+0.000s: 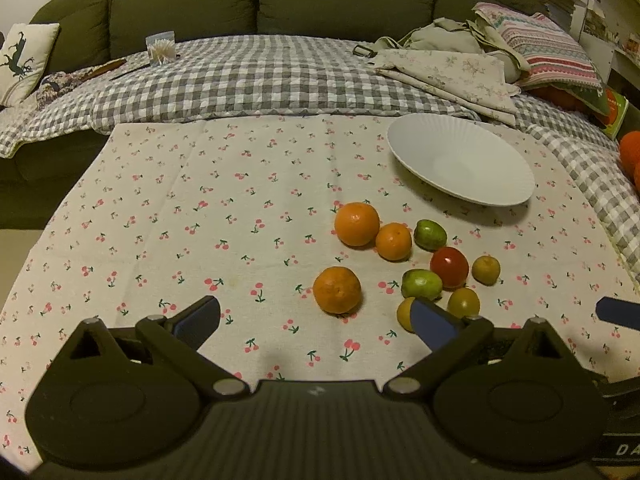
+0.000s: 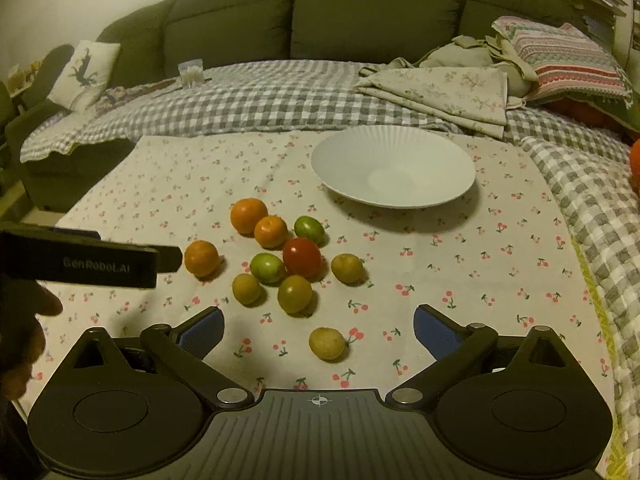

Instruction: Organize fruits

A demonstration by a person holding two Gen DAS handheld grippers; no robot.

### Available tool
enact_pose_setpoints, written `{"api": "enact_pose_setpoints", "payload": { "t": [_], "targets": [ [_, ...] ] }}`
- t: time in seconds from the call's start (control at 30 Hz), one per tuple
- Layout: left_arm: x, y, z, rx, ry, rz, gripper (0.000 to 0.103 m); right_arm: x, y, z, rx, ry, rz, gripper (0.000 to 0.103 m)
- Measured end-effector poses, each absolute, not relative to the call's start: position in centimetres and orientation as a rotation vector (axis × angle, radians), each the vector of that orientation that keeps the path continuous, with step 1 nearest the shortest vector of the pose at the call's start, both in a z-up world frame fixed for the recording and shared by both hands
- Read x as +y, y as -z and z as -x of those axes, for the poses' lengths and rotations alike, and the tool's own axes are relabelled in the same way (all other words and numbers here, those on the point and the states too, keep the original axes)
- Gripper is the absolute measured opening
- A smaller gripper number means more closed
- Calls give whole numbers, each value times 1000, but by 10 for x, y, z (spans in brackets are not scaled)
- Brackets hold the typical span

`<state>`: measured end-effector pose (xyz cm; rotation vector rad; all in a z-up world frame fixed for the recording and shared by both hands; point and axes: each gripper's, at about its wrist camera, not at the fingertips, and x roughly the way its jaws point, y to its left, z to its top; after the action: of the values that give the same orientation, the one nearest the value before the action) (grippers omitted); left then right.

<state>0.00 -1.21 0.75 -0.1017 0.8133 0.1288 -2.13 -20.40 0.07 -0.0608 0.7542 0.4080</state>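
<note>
Yellowish fruit (image 2: 327, 343) between right claw (image 2: 319, 330) fingers (spread wide), seemingly untouched.

A home living room is showing here: a dark green sofa (image 2: 376, 12) is running along the back, with a throw pillow (image 2: 86, 74) leaning at its left end. A checked quilt (image 2: 260, 100) and a cherry-print cloth (image 2: 192, 184) are lying spread out, folded linens (image 2: 440, 92) resting nearby.
</note>
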Motion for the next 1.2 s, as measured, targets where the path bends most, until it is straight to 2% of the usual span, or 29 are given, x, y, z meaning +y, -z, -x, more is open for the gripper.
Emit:
{"api": "enact_pose_setpoints", "payload": {
  "t": [0.2, 0.43, 0.5, 0.67, 1.03, 1.13, 1.2],
  "targets": [
    [-1, 2, -8, 853, -135, 135, 91, -206, 8, 16, 786, -412, 68, 93],
    [7, 15, -19, 878, -151, 158, 87, -203, 25, 11, 848, -416, 86, 81],
    [7, 21, -24, 891, -145, 168, 83, -203, 29, 8, 864, -410, 86, 80],
    [10, 30, -34, 900, -130, 207, 78, -203, 39, 1, 893, -393, 75, 70],
    [2, 40, -52, 879, -99, 199, 63, -197, 47, -8, 907, -392, 72, 59],
    [-3, 42, -52, 876, -70, 189, 53, -195, 49, -9, 906, -393, 79, 56],
    [-6, 42, -51, 871, -48, 174, 41, -194, 49, -10, 905, -390, 84, 53]
  ]
}}
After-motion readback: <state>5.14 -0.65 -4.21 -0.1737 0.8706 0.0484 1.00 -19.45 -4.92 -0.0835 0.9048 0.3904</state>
